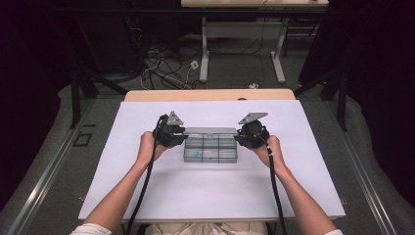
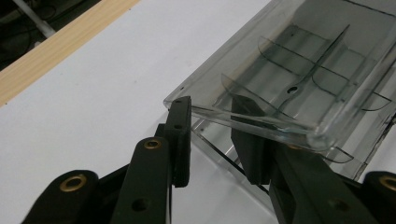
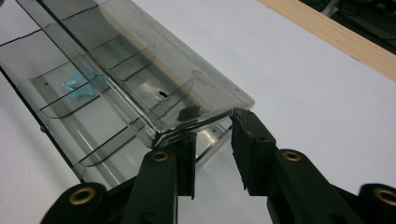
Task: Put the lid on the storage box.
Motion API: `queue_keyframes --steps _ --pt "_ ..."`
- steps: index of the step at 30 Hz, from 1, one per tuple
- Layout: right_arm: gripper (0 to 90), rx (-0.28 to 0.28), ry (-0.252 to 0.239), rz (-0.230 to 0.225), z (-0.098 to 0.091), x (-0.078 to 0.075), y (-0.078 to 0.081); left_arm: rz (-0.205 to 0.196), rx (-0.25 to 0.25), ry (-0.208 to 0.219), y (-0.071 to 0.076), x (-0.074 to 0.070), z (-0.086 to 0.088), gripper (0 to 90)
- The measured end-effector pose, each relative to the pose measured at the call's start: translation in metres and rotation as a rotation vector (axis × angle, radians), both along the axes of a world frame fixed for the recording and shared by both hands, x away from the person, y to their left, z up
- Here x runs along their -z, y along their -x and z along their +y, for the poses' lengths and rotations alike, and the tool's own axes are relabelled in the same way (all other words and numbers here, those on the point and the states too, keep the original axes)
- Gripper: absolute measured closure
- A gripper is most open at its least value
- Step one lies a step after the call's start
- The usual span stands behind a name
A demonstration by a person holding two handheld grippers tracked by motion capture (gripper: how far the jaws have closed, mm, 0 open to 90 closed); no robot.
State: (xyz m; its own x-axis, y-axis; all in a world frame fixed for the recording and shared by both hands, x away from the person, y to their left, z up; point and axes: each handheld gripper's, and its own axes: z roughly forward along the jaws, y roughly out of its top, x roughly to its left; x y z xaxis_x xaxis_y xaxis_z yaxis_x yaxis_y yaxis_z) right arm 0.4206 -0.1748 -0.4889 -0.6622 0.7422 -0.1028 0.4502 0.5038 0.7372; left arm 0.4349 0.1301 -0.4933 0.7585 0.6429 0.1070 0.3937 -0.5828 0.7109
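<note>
A clear plastic compartment box [image 1: 210,152] sits mid-table on the white sheet. Its clear lid [image 1: 210,131] is raised and tilted over the base. My left gripper [image 1: 182,137] is at the box's left end and my right gripper [image 1: 240,137] at its right end. In the left gripper view the lid's end [image 2: 261,123] lies across my left gripper [image 2: 215,112], whose jaws stand apart. In the right gripper view the lid's corner [image 3: 205,107] rests over my right gripper [image 3: 212,130], also apart. A small blue piece [image 3: 74,86] lies in one compartment.
The white sheet [image 1: 210,196] covers the table, with a wooden strip [image 1: 210,94] along its far edge. Behind the table are a desk's white legs [image 1: 204,54] and loose cables [image 1: 161,68] on the floor. Metal rails [image 1: 44,171] flank the table.
</note>
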Motion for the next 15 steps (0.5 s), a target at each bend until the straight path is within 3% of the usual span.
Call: queue_keyframes --steps 8,15 --pt "69.9 -0.010 0.022 0.023 0.000 0.005 0.004 0.038 0.011 -0.031 0.003 0.006 0.001 63.7" --pt "68.6 -0.021 0.049 0.046 -0.002 0.007 0.008 0.089 -0.011 -0.055 0.003 0.008 0.014 44.8"
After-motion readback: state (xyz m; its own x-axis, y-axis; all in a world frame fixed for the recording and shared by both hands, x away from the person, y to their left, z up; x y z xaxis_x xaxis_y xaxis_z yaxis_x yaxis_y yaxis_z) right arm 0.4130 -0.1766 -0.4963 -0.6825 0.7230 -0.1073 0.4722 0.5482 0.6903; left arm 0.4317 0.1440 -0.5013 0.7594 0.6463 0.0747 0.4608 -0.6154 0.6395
